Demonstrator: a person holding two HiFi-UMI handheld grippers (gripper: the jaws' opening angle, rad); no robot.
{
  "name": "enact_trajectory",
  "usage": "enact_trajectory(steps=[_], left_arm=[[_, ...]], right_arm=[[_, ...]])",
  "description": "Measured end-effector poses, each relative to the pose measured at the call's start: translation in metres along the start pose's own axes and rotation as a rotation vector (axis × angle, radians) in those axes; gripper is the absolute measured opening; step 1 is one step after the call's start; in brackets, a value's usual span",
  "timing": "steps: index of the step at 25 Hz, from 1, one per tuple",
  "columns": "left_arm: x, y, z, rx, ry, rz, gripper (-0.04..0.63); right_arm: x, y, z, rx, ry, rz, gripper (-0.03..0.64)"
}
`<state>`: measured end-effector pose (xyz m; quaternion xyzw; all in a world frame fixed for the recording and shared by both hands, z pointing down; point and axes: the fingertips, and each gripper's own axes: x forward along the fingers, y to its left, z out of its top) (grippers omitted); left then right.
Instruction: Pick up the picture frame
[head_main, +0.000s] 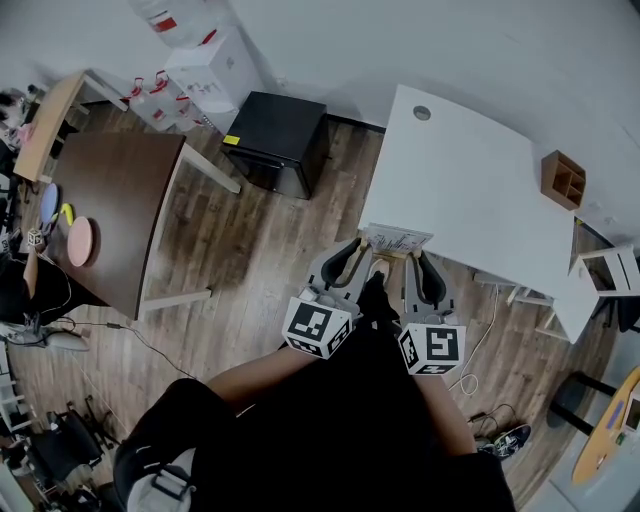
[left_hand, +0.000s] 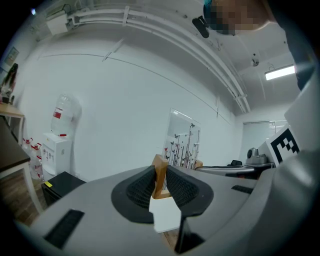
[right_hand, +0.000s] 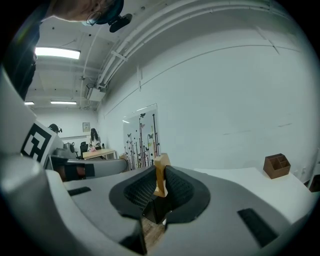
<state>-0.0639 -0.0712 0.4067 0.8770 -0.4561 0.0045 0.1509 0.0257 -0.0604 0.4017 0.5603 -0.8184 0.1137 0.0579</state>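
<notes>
The picture frame (head_main: 397, 240) has a light wooden border and a clear pane printed with black stems and butterflies. It stands upright at the near edge of the white table (head_main: 470, 180). My left gripper (head_main: 355, 252) is shut on its left side. My right gripper (head_main: 419, 260) is shut on its right side. In the left gripper view the wooden edge (left_hand: 160, 172) is pinched between the black ribbed pads (left_hand: 141, 187), with the pane rising behind. The right gripper view shows the other wooden edge (right_hand: 160, 172) clamped the same way. Whether the frame touches the table is hidden.
A small wooden organiser box (head_main: 563, 179) sits at the table's far right. A black cabinet (head_main: 278, 140) stands left of the table, and a brown table (head_main: 115, 210) further left. A white stool (head_main: 605, 270) and floor cables (head_main: 480, 350) lie to the right.
</notes>
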Motion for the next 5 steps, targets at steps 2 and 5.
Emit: enact_trajectory(steps=[2, 5], left_arm=[[-0.003, 0.0033, 0.0009, 0.002, 0.0, 0.002, 0.077], [-0.0065, 0.0076, 0.0006, 0.006, 0.003, 0.0, 0.077]], right_arm=[[0.0001, 0.0046, -0.0012, -0.001, 0.0, 0.002, 0.072], [0.0009, 0.0105, -0.0033, -0.004, -0.001, 0.002, 0.072]])
